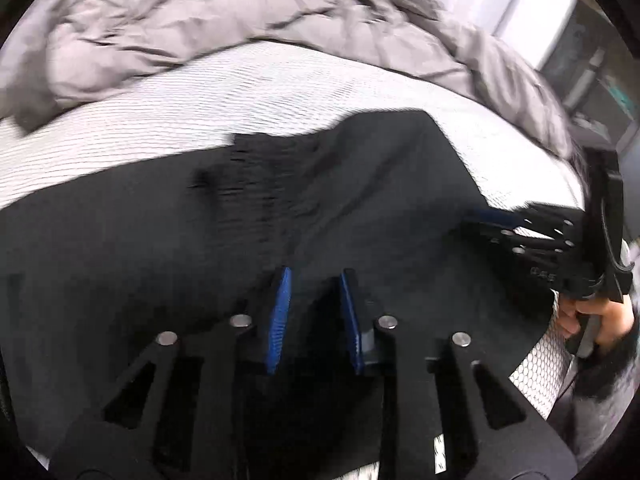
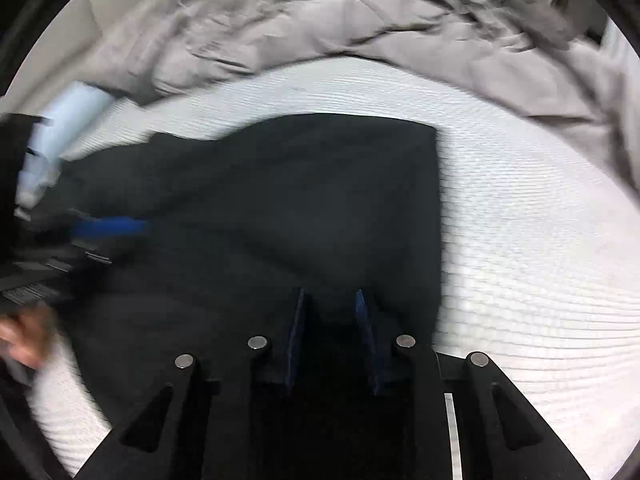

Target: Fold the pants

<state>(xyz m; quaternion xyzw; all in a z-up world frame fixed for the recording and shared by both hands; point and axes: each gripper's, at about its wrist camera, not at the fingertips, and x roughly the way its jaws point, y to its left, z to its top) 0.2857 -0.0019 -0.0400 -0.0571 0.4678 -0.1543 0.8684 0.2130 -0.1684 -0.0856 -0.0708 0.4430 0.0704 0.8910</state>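
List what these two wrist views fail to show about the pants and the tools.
- Pants: near edge hidden under the right tool in the right wrist view; the picture's left edge cuts off the rest.
- Left tool: dark cloth between its pads; contact not discernible.
- Left tool in the right wrist view: motion-blurred.
- Folds: black-on-black, layers unreadable.

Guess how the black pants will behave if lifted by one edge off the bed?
Probably floppy: the black pants lie flat with soft creases on the white mattress, so a lifted edge would likely drape and sag. Likely light, being thin fabric. The knit mattress surface may drag at them, so pushing would probably bunch them rather than slide them.
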